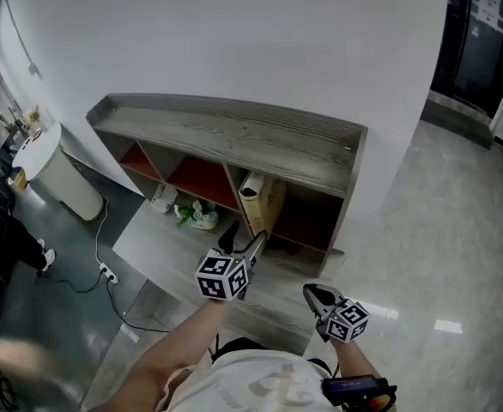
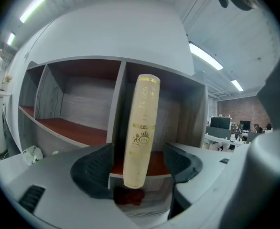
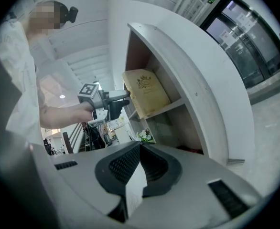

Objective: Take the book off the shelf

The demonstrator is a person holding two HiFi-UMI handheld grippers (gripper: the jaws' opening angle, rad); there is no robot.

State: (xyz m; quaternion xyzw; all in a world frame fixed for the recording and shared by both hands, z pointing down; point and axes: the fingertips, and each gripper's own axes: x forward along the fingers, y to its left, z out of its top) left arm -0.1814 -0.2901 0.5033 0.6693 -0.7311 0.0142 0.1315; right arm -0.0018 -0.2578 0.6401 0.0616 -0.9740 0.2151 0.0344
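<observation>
Faces a long, low grey wood-grain shelf unit (image 1: 234, 136) with red-brown compartment floors, set against a white wall (image 1: 234, 33). Stretches the bare left forearm (image 1: 170, 350) forward and slightly down toward the unit's right half. Keeps the right hand lower, nearer the body and out to the right, pointing about level.

Leaves the thick cream hardback book with gold stamping (image 1: 260, 200) on the shelf, upright but tilted, just right of a divider in the second compartment from the right. Holds the left gripper (image 1: 245, 237), marker cube (image 1: 223, 275) behind, just before that book. Holds the right gripper (image 1: 314, 294) well apart from the shelf, over pale glossy floor (image 1: 423, 230).

Shows in the left gripper view alone the book's rounded spine between the dark ribbed fingers (image 2: 94, 168), spread wide with a gap on either side: released, touching nothing. Shows in the right gripper view alone that gripper's own fingers (image 3: 123, 163) clenched tip to tip on nothing. Shows there too, from the side, the book's stamped cover and the left hand (image 3: 85, 112) wrapped round its gripper's handle. Takes in the whole length of the unit and both grippers together in the head view alone, along with a small green-and-white bundle (image 1: 198, 217) low before the shelf's middle.
</observation>
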